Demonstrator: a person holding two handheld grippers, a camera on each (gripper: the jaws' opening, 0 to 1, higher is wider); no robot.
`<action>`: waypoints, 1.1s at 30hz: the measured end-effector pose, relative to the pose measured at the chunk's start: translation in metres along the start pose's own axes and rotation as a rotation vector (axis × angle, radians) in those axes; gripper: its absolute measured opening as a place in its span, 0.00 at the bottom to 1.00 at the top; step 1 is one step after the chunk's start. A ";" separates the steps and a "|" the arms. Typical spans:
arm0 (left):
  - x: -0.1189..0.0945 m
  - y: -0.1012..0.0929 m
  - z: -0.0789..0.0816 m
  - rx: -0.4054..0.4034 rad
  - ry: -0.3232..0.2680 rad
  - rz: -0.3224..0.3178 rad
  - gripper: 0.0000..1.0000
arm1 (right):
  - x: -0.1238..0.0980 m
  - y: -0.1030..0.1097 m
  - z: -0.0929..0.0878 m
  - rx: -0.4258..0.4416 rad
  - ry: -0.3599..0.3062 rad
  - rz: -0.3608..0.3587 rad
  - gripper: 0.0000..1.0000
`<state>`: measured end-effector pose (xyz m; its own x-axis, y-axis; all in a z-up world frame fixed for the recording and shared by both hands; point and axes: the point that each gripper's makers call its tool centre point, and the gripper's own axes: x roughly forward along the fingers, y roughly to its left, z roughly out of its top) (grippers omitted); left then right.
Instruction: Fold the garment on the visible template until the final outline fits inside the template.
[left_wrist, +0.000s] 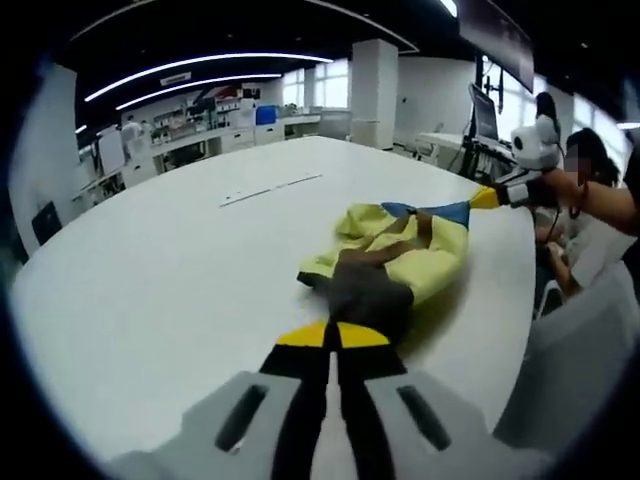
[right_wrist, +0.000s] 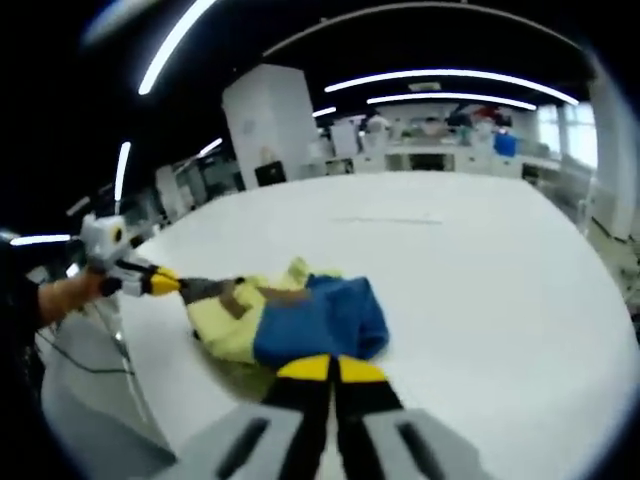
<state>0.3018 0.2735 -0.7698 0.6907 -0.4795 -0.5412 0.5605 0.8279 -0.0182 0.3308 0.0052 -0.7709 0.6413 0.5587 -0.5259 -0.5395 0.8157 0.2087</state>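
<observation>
A yellow, blue and dark grey garment (left_wrist: 395, 255) lies bunched on the white table (left_wrist: 180, 260) and is stretched between both grippers. My left gripper (left_wrist: 332, 336) is shut on the garment's dark grey end, its yellow-tipped jaws pressed together. In the left gripper view, the right gripper (left_wrist: 488, 197) pinches the blue end at the far side. My right gripper (right_wrist: 331, 368) is shut on the blue part of the garment (right_wrist: 300, 315). In the right gripper view the left gripper (right_wrist: 158, 282) holds the grey end at the left, near the table edge.
The table's near edge runs close beside the garment (right_wrist: 140, 360). A thin line of marks (left_wrist: 270, 190) lies farther across the table. People sit at the table's far side (left_wrist: 590, 210). Desks, shelves and a pillar (left_wrist: 372, 95) stand in the background.
</observation>
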 end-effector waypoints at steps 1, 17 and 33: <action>-0.001 0.003 -0.001 0.000 0.001 0.005 0.00 | -0.001 -0.001 0.001 0.005 -0.003 -0.002 0.00; -0.014 0.029 0.048 0.072 -0.077 0.087 0.00 | -0.010 -0.022 0.057 -0.071 -0.076 -0.105 0.00; -0.005 0.071 0.117 0.093 -0.187 0.154 0.00 | 0.011 -0.039 0.128 -0.152 -0.149 -0.125 0.00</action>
<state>0.3914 0.3007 -0.6698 0.8387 -0.4029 -0.3664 0.4762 0.8689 0.1347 0.4286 -0.0011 -0.6789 0.7756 0.4796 -0.4105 -0.5193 0.8544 0.0170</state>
